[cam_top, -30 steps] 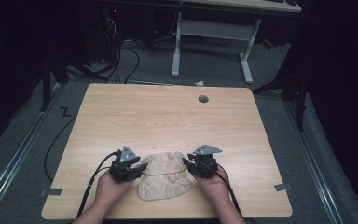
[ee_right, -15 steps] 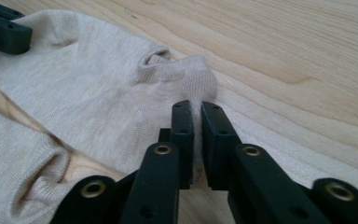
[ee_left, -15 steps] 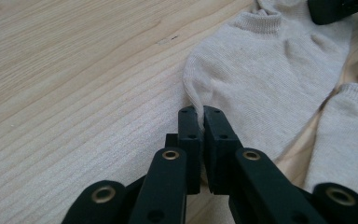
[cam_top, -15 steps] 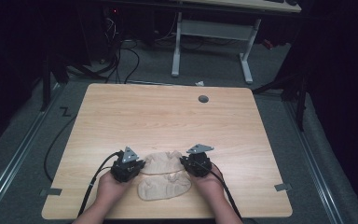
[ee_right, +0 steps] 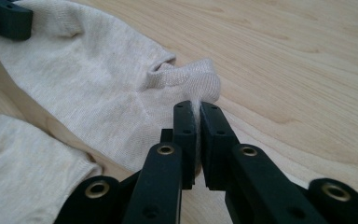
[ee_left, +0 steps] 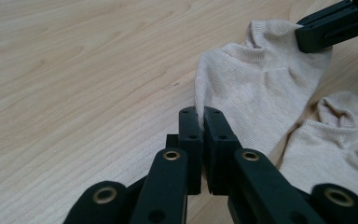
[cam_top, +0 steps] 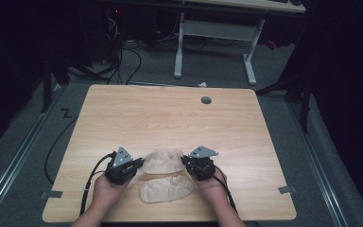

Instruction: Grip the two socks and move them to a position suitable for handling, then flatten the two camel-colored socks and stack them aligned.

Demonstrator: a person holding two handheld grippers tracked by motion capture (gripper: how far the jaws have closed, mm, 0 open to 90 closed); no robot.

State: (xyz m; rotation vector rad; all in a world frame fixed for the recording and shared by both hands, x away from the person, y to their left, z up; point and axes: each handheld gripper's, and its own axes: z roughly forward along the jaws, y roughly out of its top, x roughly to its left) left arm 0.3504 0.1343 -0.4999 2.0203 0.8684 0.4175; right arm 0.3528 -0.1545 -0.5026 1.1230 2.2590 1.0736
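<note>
Two beige socks lie near the wooden table's front edge. The farther sock point(cam_top: 161, 161) point(ee_left: 256, 88) point(ee_right: 88, 84) stretches between both grippers. My left gripper point(cam_top: 139, 165) point(ee_left: 199, 114) is shut on its left end, the cloth pinched between the pads. My right gripper point(cam_top: 185, 161) point(ee_right: 196, 108) is shut on the cuff end; its jaws have just been closing on that cloth. The nearer sock point(cam_top: 166, 187) point(ee_left: 340, 140) point(ee_right: 18, 163) rests loose on the table, between the two hands.
A round cable hole point(cam_top: 206, 100) sits near the table's point(cam_top: 170, 118) far edge. Cables trail from both grippers over the front edge. A white desk frame point(cam_top: 212, 33) and floor cables point(cam_top: 123, 56) lie beyond the table.
Both grippers have shut on the ends of the farther sock. That sock has come off the heap and now spreads apart from the nearer one. The left hand rose slightly.
</note>
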